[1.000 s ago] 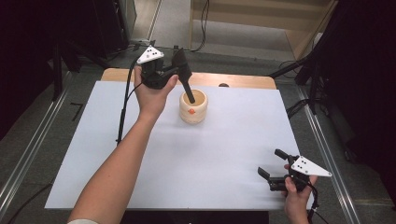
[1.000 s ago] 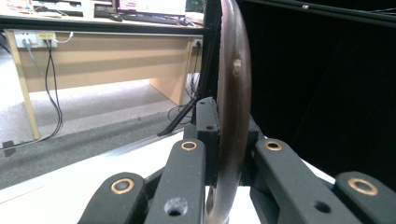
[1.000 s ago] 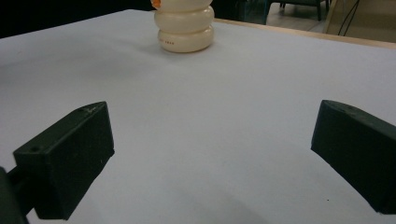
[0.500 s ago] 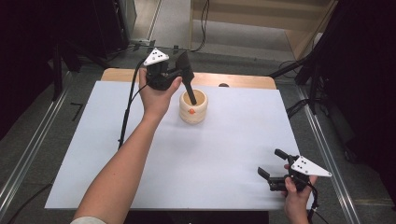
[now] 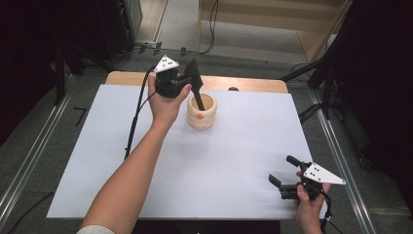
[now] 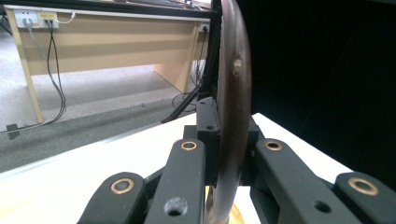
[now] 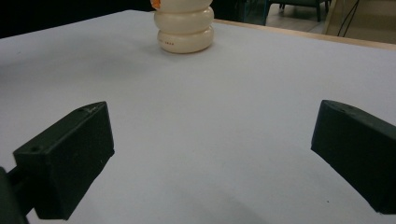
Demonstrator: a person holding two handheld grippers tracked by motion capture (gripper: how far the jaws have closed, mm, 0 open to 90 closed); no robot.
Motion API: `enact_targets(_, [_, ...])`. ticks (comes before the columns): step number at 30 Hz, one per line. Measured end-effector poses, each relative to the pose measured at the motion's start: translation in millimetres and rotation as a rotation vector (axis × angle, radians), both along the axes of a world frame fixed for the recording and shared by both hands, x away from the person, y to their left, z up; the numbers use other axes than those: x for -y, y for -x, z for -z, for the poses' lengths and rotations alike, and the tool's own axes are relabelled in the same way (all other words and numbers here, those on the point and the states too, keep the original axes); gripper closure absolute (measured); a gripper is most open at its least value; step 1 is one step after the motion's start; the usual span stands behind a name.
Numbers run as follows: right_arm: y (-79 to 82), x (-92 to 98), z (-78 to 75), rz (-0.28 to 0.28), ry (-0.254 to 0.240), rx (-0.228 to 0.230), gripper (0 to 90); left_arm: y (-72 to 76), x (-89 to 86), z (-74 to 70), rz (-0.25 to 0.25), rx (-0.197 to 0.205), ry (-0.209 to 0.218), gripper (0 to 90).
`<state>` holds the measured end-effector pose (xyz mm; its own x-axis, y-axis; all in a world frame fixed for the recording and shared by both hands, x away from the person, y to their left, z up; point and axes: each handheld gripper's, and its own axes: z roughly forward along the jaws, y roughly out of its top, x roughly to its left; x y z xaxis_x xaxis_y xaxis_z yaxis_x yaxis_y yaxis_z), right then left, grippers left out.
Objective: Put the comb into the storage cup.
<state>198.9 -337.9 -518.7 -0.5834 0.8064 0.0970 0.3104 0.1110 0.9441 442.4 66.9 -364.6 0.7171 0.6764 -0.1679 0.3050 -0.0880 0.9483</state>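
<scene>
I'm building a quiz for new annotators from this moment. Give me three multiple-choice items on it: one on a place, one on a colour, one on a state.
1. Where does the cream pot stand?
A. far part of the white sheet, by the left gripper
B. near right corner, under the right gripper
C. on the floor beside the table

2. What colour is the small mark on the pot's side?
A. blue
B. orange
C. green

3. How do the right gripper's jaws stand?
A. shut on the pot
B. shut on nothing
C. open, with bare sheet between them

Answers:
1 A: the high view shows the pot on the sheet's far part, beside the left gripper.
2 B: an orange spot faces the camera.
3 C: the right gripper view shows both jaws wide apart over the sheet.
</scene>
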Motion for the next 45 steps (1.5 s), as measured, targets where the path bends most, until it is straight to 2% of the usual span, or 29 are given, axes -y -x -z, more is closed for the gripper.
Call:
enact_targets(13, [0.0,0.5,0.0,0.001,-0.007,0.005,0.0,-2.4,9.6,15.0,0.000,-0.019,-0.005,85.3])
enact_targets(27, [-0.1,0.9,-0.1,0.001,-0.008,0.006,0.0,-5.1,20.8,31.1,-0.007,-0.046,0.023,85.3])
enact_targets(35, [-0.1,0.8,0.0,0.000,-0.009,0.005,0.0,-7.0,19.8,40.3,-0.024,-0.061,0.021,85.3])
enact_targets(43, [-0.4,0.3,-0.1,-0.001,-0.006,0.005,0.0,-7.8,17.5,48.4,-0.030,-0.083,0.039,85.2])
enact_targets(45, [-0.5,0.2,-0.1,-0.001,-0.006,0.005,0.0,-8.4,17.9,49.5,-0.035,-0.089,0.030,85.2])
